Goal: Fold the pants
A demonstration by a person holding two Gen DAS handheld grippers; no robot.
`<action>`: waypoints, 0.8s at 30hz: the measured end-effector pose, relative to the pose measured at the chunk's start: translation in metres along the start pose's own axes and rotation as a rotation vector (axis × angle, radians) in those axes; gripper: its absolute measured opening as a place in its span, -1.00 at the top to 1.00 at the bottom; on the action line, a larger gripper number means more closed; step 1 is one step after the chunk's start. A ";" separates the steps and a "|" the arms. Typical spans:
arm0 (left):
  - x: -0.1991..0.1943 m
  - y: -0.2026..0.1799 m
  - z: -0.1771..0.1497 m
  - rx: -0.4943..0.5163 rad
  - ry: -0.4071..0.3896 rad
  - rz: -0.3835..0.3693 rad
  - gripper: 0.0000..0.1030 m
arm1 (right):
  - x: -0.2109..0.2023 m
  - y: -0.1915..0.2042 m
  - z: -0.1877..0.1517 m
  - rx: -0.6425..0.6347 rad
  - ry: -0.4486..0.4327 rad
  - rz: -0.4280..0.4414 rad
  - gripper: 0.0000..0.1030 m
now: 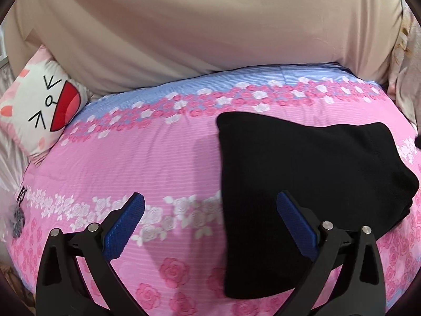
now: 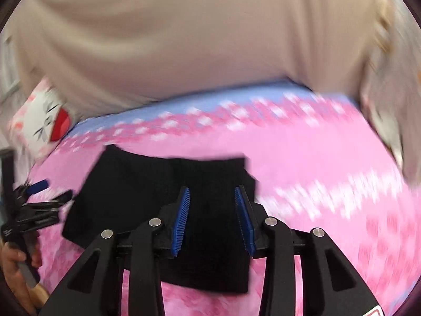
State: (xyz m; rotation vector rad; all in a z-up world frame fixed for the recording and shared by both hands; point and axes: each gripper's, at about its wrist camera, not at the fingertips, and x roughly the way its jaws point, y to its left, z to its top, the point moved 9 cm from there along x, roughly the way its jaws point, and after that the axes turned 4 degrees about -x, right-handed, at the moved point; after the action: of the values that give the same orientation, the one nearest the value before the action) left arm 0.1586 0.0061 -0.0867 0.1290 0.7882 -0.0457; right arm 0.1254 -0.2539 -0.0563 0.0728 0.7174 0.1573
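Note:
The black pants (image 1: 302, 184) lie folded into a compact rectangle on the pink rose-print bedspread (image 1: 158, 152). My left gripper (image 1: 210, 197) hovers wide open over the bed, its right finger above the pants' left edge and its left finger over bare bedspread. In the blurred right wrist view, my right gripper (image 2: 211, 189) hangs above the pants (image 2: 126, 184) with its blue pads (image 2: 181, 218) partly apart; I see nothing pinched between them. The left gripper (image 2: 52, 191) shows at the left edge there, held by a hand (image 2: 13, 263).
A white cat-face cushion (image 1: 39, 110) rests at the bed's far left corner. A large beige cloth mass (image 1: 210, 26) rises behind the far edge of the bed. Pale patterned fabric (image 1: 405, 79) hangs at the right. Bedspread stretches left and right of the pants.

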 end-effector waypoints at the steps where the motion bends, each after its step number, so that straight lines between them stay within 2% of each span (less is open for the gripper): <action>1: 0.001 -0.004 0.001 0.005 0.003 0.001 -0.91 | 0.008 0.012 0.003 -0.009 0.016 0.043 0.31; 4: 0.006 -0.012 0.001 0.008 0.021 -0.004 -0.91 | 0.042 0.039 0.007 -0.062 0.067 0.099 0.38; 8: 0.013 -0.015 -0.003 0.015 0.044 -0.002 -0.91 | 0.091 0.024 -0.004 -0.015 0.165 0.064 0.40; 9: 0.014 -0.015 -0.004 0.017 0.047 -0.002 -0.91 | 0.100 0.011 -0.005 0.022 0.174 0.037 0.48; 10: 0.015 -0.014 -0.006 0.018 0.052 0.000 -0.91 | 0.106 0.003 -0.006 0.050 0.181 0.036 0.70; 12: 0.019 -0.013 -0.008 0.020 0.059 0.003 -0.91 | 0.113 -0.010 -0.011 0.098 0.192 0.056 0.90; 15: 0.025 -0.011 -0.011 0.010 0.075 -0.004 -0.91 | 0.099 -0.001 -0.004 0.109 0.178 0.055 0.86; 16: 0.027 -0.010 -0.011 0.005 0.079 -0.006 -0.91 | 0.091 0.007 0.002 0.088 0.153 0.061 0.70; 19: 0.030 -0.010 -0.011 0.002 0.081 -0.008 -0.91 | 0.083 0.037 0.018 0.000 0.110 0.085 0.69; 21: 0.031 -0.011 -0.011 0.002 0.084 -0.010 -0.91 | 0.099 0.032 0.019 -0.037 0.139 0.020 0.71; 22: 0.031 -0.011 -0.011 0.003 0.085 -0.009 -0.91 | 0.116 0.014 0.013 -0.022 0.183 -0.042 0.71; 23: 0.031 -0.011 -0.012 0.005 0.085 -0.010 -0.91 | 0.123 0.004 0.009 -0.003 0.201 -0.063 0.85; 24: 0.031 -0.011 -0.012 0.008 0.083 -0.010 -0.91 | 0.132 -0.010 0.004 0.054 0.216 -0.037 1.00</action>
State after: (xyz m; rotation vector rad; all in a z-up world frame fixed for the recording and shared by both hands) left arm 0.1708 -0.0035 -0.1178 0.1351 0.8713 -0.0527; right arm 0.2274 -0.2410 -0.1401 0.0952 0.9381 0.1112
